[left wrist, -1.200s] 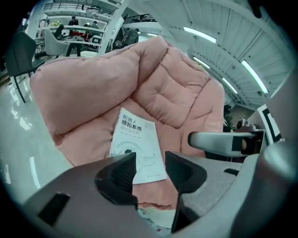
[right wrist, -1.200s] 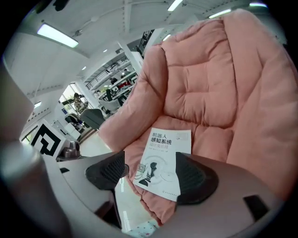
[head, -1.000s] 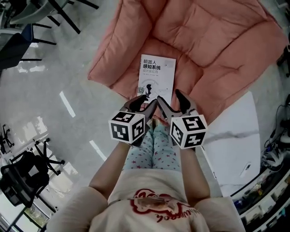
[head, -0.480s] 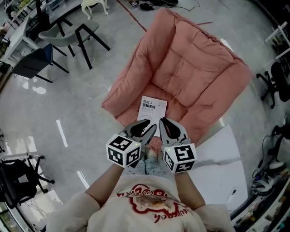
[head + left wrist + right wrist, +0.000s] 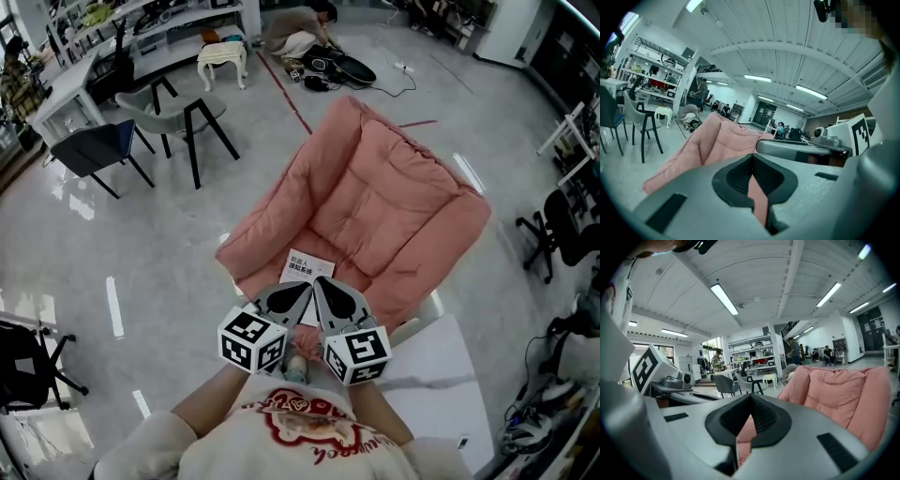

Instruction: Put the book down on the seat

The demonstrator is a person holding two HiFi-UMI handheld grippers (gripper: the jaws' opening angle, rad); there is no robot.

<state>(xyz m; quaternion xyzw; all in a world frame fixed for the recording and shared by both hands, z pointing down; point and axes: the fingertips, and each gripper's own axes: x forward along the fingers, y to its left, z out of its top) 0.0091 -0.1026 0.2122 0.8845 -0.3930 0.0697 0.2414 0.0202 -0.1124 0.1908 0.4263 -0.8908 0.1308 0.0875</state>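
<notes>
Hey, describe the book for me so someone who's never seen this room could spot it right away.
Find the big pink padded chair in the middle of the room. Near the front edge of its seat lies the book, flat and cover up. It is the only white thing on the pink padding, with dark print on its cover.

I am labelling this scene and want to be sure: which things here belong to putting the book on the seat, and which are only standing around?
Belong to the job: book, lying on the front of the pink seat; left gripper and right gripper, both shut, empty.

Just standing around: grey chair, blue chair, white stool, white table.
</notes>
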